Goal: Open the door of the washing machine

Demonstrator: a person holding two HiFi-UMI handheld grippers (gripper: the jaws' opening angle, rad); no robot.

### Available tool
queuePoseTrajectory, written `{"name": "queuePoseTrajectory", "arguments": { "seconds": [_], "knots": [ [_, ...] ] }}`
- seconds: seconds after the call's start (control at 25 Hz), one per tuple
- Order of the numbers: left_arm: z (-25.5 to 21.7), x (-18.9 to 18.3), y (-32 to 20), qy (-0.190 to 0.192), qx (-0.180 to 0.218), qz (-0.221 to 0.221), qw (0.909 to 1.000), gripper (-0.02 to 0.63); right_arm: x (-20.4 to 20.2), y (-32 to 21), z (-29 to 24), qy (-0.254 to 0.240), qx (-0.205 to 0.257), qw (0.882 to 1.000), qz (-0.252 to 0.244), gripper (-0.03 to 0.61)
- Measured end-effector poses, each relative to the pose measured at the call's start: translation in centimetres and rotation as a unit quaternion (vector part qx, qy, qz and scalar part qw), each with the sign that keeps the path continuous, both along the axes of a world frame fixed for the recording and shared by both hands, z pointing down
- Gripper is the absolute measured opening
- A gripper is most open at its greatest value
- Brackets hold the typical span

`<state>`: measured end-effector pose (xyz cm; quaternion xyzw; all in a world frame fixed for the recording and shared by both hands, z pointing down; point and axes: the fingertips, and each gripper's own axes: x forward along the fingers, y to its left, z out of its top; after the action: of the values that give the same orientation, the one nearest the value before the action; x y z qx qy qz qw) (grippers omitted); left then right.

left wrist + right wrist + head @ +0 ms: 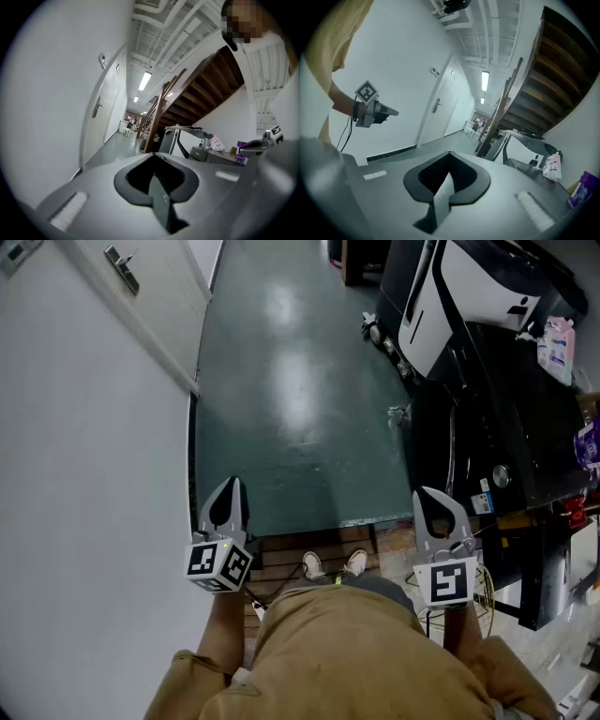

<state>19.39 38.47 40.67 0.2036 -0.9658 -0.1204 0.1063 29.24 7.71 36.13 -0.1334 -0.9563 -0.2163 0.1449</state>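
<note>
Head view: left gripper (231, 487) and right gripper (424, 495) side by side above green floor (281, 390). Both jaws pressed together, nothing in them. Washing machine (469, 282), white with black trim, well ahead and right of right jaws.

Left gripper view: jaws closed, empty. Machine far ahead, right of tips, below wooden stairs (201, 89).

Right gripper view: jaws closed, empty. Machine ahead-right, pink pouch (551, 167) further right, left gripper off to left.
</note>
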Motion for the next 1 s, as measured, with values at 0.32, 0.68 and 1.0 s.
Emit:
{"name": "queuePoseTrajectory", "arguments": {
  "seconds": [0.32, 0.68, 1.0],
  "knots": [
    [0.1, 0.3, -0.4, 0.002, -0.004, -0.01, 0.9999, 0.06, 0.6, -0.9, -0.2, -0.001, 0.003, 1.0, -0.003, 0.005],
    [0.2, 0.1, -0.8, 0.005, 0.009, -0.002, 0.9999, 0.06, 0.9, -0.8, -0.1, 0.002, -0.005, 1.0, 0.003, 0.005],
    [1.0, -0.1, 0.0, 0.015, 0.018, 0.002, 0.9997, 0.06, 0.4, -1.3, -0.4, -0.009, -0.001, 0.999, 0.033, 0.014]
  ]
}}
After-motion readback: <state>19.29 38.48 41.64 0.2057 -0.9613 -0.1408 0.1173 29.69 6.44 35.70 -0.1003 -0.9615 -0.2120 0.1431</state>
